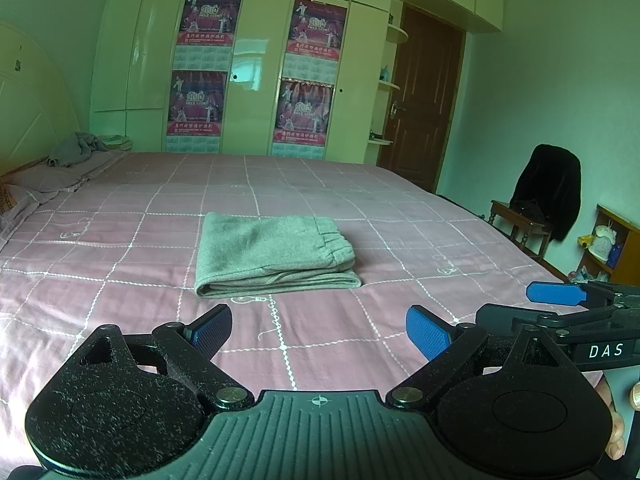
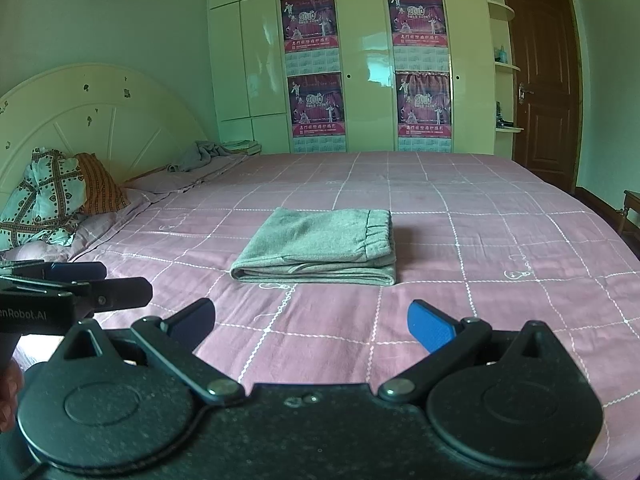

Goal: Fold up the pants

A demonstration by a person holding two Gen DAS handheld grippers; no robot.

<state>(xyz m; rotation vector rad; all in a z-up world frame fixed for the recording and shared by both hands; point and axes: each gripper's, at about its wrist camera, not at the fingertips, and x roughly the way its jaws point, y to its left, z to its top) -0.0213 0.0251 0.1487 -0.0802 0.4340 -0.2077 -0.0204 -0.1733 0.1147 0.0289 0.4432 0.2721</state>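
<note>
Grey pants (image 1: 276, 254) lie folded into a neat rectangle on the pink checked bedspread (image 1: 120, 240), waistband to the right. They also show in the right wrist view (image 2: 320, 246). My left gripper (image 1: 320, 330) is open and empty, held above the bed short of the pants. My right gripper (image 2: 312, 324) is open and empty too, also short of the pants. The right gripper shows at the right edge of the left wrist view (image 1: 560, 300); the left gripper shows at the left edge of the right wrist view (image 2: 80, 280).
A headboard (image 2: 80, 120) and pillows (image 2: 52, 196) stand at the left. A grey crumpled cloth (image 1: 80, 148) lies at the bed's far corner. A wardrobe with posters (image 1: 240, 60), a brown door (image 1: 424, 96) and a chair with a black coat (image 1: 548, 196) stand beyond the bed.
</note>
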